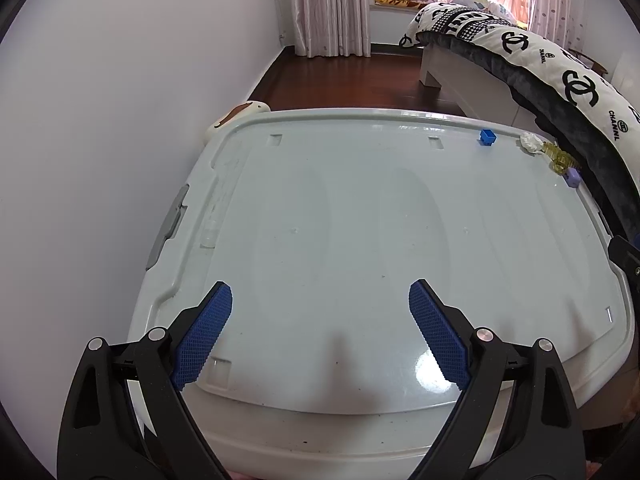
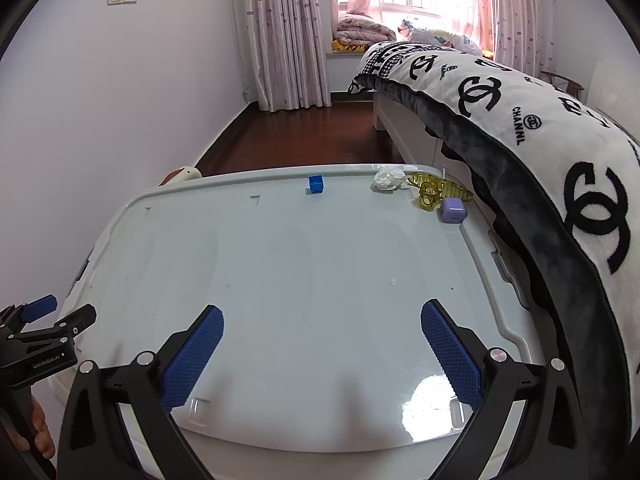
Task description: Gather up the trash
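A crumpled white tissue (image 2: 387,178) lies at the far right of a pale grey bin lid (image 2: 300,280); it also shows in the left wrist view (image 1: 530,143). Beside it lie a yellow hair claw (image 2: 434,191) and a small purple case (image 2: 453,209). A small blue bin (image 2: 316,183) stands at the lid's far edge, also in the left wrist view (image 1: 487,137). My left gripper (image 1: 320,334) is open and empty over the lid's near edge. My right gripper (image 2: 322,350) is open and empty over the near edge too, far from the tissue.
A bed with a black-and-white blanket (image 2: 540,120) overhangs the lid's right side. A white wall (image 1: 100,120) runs along the left. Dark wood floor (image 2: 312,136) and curtains lie beyond. My left gripper shows at the right wrist view's left edge (image 2: 40,332).
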{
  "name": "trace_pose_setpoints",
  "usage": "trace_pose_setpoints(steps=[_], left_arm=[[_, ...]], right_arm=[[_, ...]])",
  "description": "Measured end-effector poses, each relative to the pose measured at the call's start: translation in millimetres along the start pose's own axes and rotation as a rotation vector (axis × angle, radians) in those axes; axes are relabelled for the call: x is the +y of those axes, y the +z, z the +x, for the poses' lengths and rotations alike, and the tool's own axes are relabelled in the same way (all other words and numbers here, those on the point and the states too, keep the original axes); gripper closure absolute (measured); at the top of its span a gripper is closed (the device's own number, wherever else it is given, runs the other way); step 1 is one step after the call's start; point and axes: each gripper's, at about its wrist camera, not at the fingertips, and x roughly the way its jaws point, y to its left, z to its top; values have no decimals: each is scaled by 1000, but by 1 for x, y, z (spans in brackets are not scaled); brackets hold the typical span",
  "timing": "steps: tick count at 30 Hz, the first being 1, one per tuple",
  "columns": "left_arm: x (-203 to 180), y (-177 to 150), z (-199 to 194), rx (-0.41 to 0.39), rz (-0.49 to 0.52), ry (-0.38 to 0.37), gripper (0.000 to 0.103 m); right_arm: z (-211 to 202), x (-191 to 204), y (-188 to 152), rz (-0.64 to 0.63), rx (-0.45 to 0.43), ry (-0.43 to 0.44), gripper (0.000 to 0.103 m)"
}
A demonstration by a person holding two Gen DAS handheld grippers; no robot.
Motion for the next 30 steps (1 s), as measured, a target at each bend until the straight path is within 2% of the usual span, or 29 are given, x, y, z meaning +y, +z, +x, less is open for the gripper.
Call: trace_pose_setpoints(steps=[8, 20, 23, 30], left_arm=[[2, 0, 0, -7, -9, 34, 15], [1, 0, 1, 3, -14, 30, 15], [2, 1, 1, 1, -18, 52, 15], [5, 0, 5, 26, -36, 33, 15]], right_arm=[[-1, 1, -1, -8, 0, 1, 5], [-2, 2, -1, -9, -5, -3, 5], [-3, 2, 0, -10, -7, -3, 5], [-3, 2, 0, -10, -6, -4, 5]])
